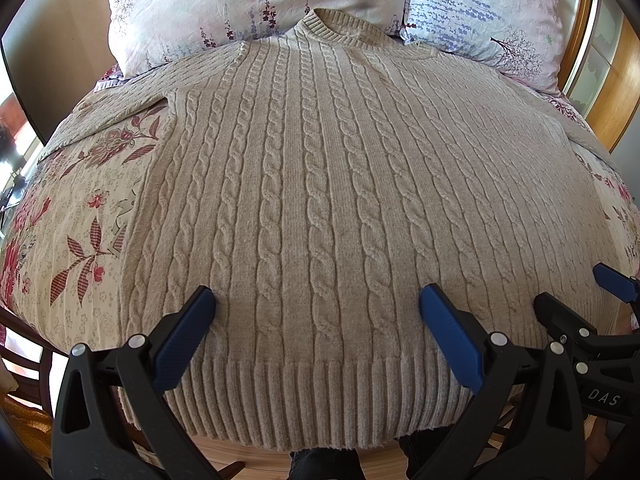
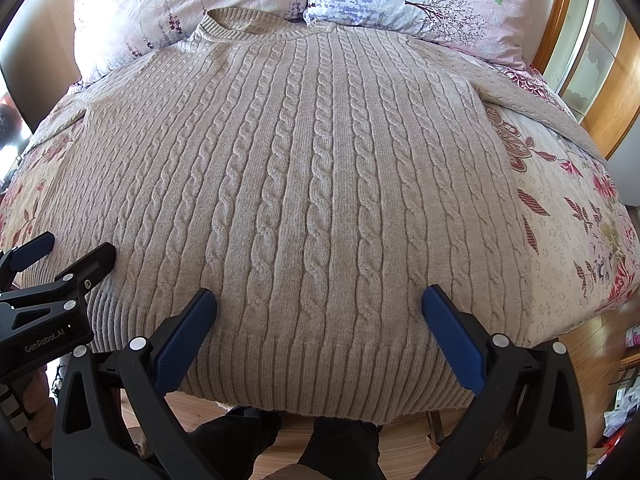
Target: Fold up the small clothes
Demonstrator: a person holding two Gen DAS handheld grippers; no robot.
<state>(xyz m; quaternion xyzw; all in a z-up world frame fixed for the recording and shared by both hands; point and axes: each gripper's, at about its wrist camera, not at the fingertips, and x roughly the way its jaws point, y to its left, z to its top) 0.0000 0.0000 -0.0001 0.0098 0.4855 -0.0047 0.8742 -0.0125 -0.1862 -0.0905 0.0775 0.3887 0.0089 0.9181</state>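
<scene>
A beige cable-knit sweater (image 1: 320, 184) is spread flat and unfolded, filling the middle of both frames. Its ribbed round collar is seen at the top centre, lapping onto the pillows; its ribbed hem runs along the bottom, hanging slightly past the edge. Vertical cable braids run from collar to hem. One sleeve is stretched toward the left edge, the other toward the upper right.

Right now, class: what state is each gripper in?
Left gripper: jaws open, holding nothing, above the sweater.
Right gripper: jaws open, holding nothing.
</scene>
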